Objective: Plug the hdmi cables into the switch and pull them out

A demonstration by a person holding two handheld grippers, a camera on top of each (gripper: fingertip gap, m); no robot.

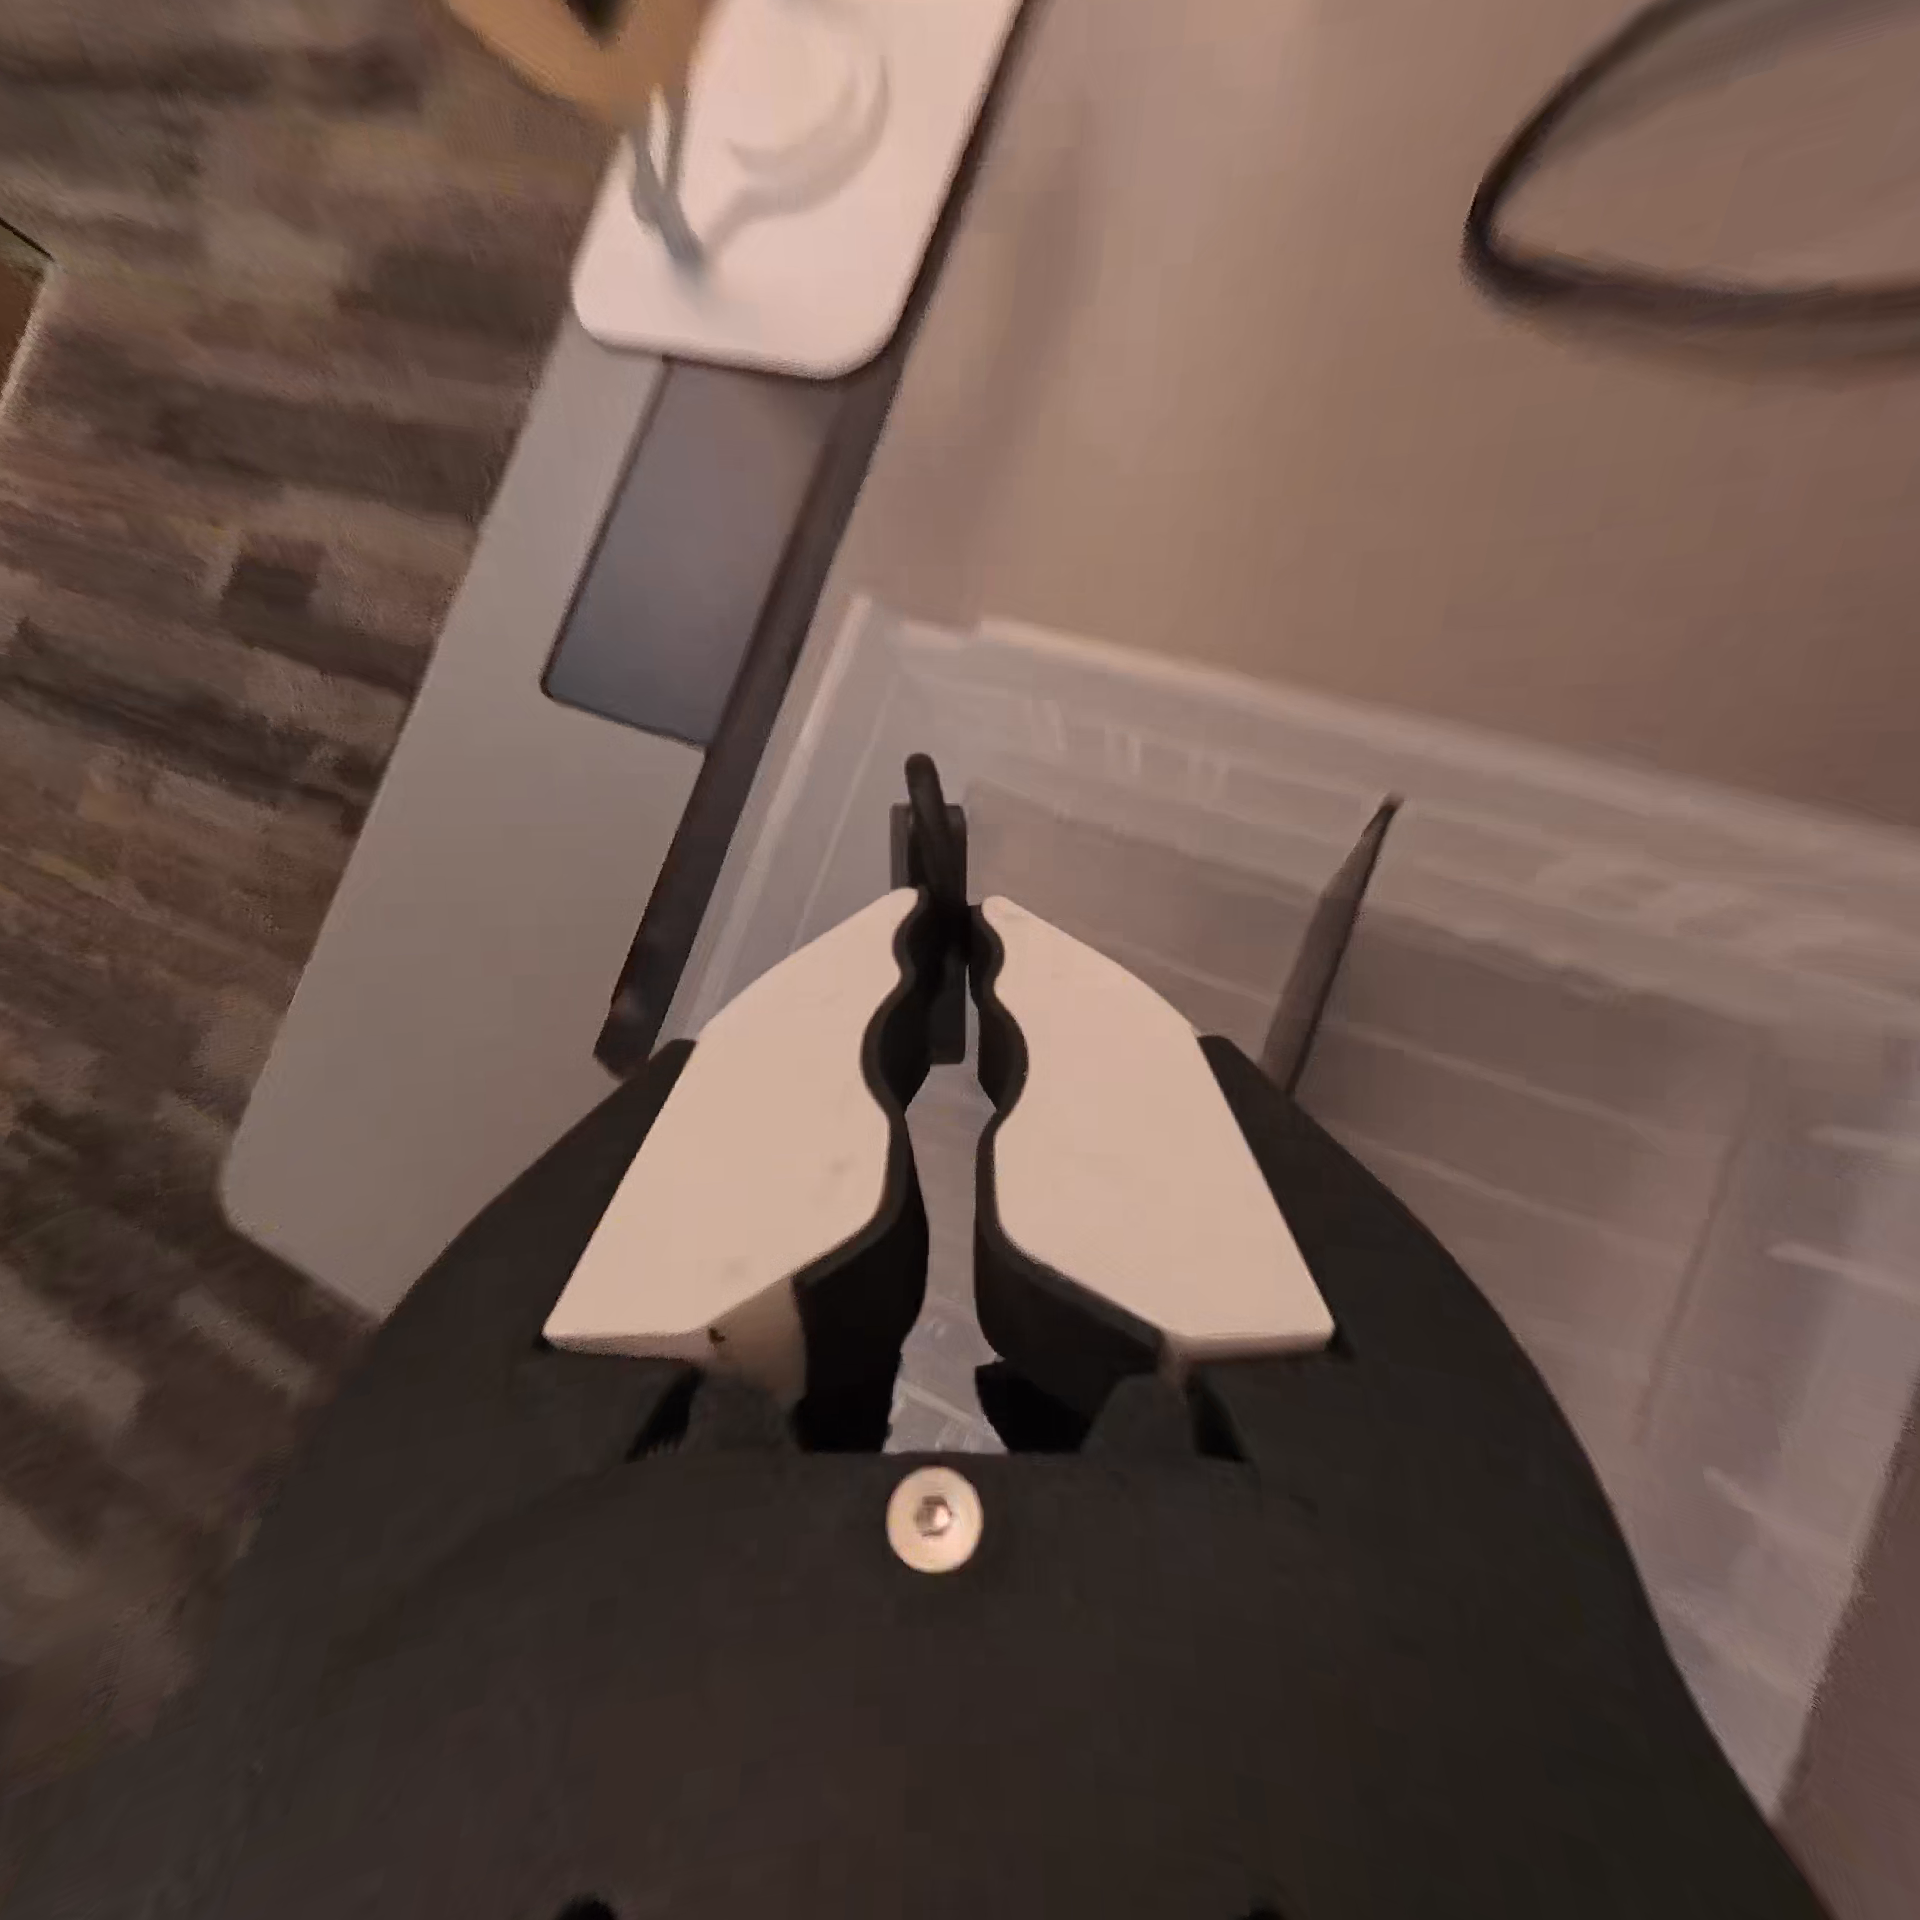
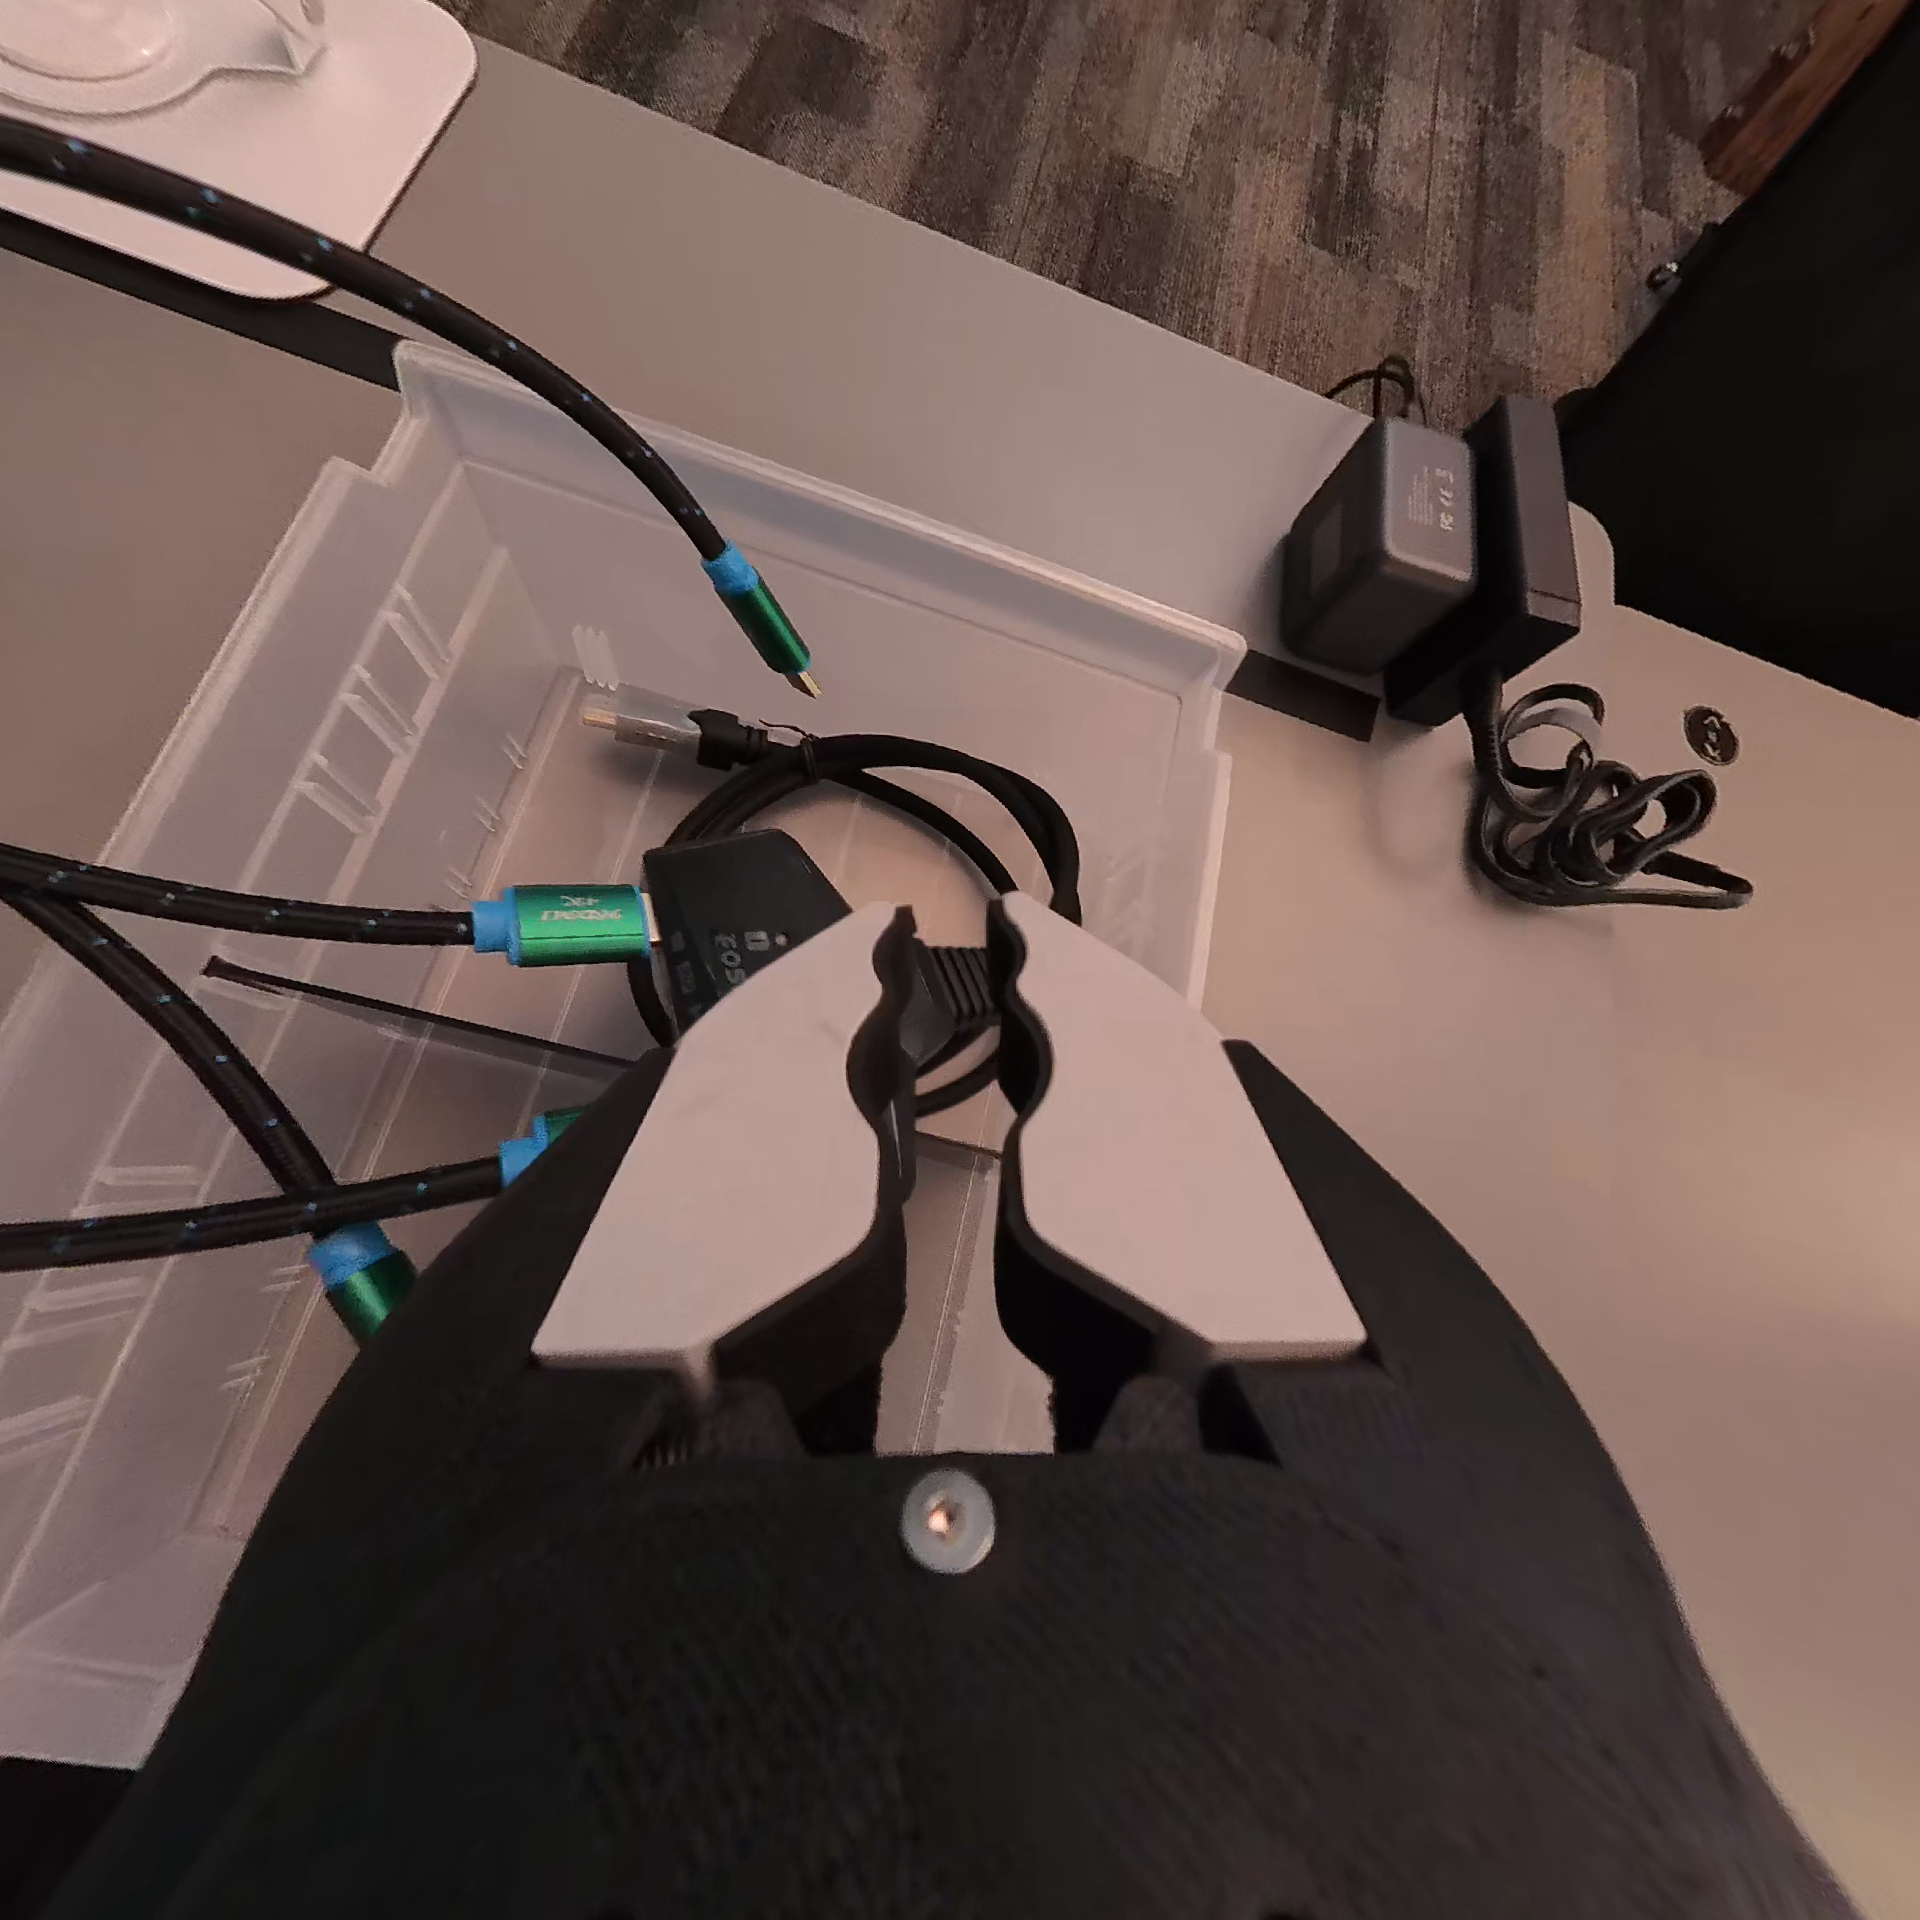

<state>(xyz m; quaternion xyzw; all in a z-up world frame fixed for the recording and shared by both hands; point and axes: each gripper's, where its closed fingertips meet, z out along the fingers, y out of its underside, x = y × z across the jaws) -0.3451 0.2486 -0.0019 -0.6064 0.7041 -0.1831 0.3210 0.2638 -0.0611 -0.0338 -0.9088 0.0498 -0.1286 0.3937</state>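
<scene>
In the right wrist view a black HDMI switch [image 2: 748, 894] lies in a clear plastic box [image 2: 821, 499]. One green plug with a blue collar [image 2: 566, 925] is plugged into its left side. My right gripper [image 2: 948, 920] is shut on the switch's ribbed black cable end [image 2: 956, 982]. Another green plug [image 2: 764, 623] hangs free in the air above the box on its braided cable. Two more green plugs [image 2: 358, 1299] show at the lower left, partly hidden by my gripper. In the blurred left wrist view my left gripper [image 1: 948, 904] is shut on a thin black cable [image 1: 928, 821] above the box [image 1: 1455, 935].
A silver plug [image 2: 634, 722] on a coiled black cable lies in the box. A dark power adapter [image 2: 1382, 540] and its bundled cord [image 2: 1590, 821] lie on the table to the right. A white mat [image 2: 260, 156] lies at the far left. A dark divider [image 1: 1330, 935] stands in the box.
</scene>
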